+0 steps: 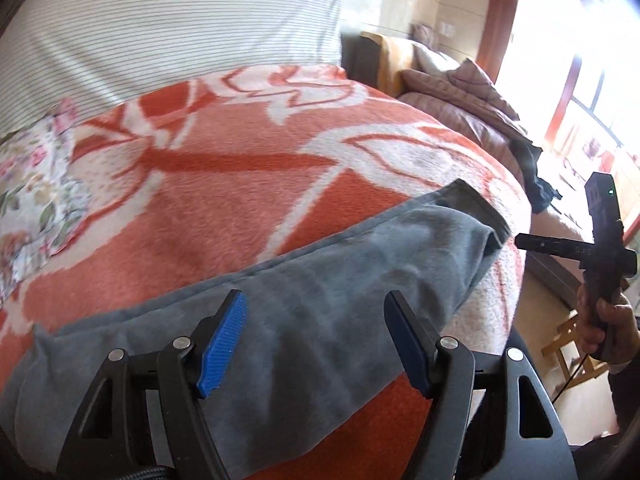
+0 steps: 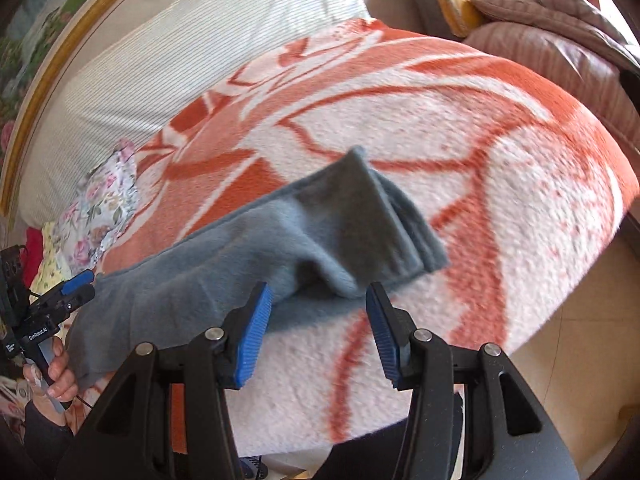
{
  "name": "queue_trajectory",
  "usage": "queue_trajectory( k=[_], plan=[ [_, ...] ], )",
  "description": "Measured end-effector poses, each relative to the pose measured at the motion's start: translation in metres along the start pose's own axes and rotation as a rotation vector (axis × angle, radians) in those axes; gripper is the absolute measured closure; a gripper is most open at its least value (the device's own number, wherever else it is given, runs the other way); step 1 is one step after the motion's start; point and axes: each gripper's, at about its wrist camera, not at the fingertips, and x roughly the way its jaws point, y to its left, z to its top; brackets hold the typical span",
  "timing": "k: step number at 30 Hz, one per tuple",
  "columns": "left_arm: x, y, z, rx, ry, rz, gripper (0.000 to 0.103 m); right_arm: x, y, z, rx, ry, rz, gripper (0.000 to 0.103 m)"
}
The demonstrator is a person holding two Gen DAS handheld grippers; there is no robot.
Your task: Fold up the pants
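Pants: the grey pants lie flat in a long folded strip on the bed's orange and white blanket.
Left tool: the left tool hangs over the pants, its blue pads wide apart, nothing pinched.
Right tool: the right tool has its pads apart and holds nothing; the pants' folded end sits at 12 o'clock from it.
Beside: flowery cloth at 9 o'clock.

Bed, orange-white blanket; grey pants, floral cloth atop
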Motion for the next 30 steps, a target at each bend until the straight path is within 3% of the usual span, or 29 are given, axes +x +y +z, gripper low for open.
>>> queue_trajectory(
  k=[7,15,19,22,27,30],
  plan=[
    [0.026,-0.038,-0.007,0.080,0.070,-0.070,0.030,0.003,-0.024,0.003,0.063,-0.007,-0.002,0.052],
    [0.050,-0.056,-0.038,0.130,0.183,-0.059,0.030,0.025,-0.036,0.010,0.144,-0.011,-0.005,0.052],
    [0.029,-0.029,-0.057,-0.018,0.154,-0.030,0.030,0.016,-0.044,0.006,0.178,-0.034,0.006,0.052],
    [0.005,0.005,-0.080,-0.215,0.115,0.005,0.030,0.016,-0.051,-0.003,0.222,-0.010,0.037,0.052],
    [-0.035,0.064,-0.133,-0.488,0.077,0.135,0.030,0.025,-0.050,-0.009,0.254,0.001,0.094,0.051],
    [-0.049,0.095,-0.162,-0.600,0.088,0.203,0.030,0.032,-0.045,-0.006,0.288,0.006,0.138,0.044]
  ],
)
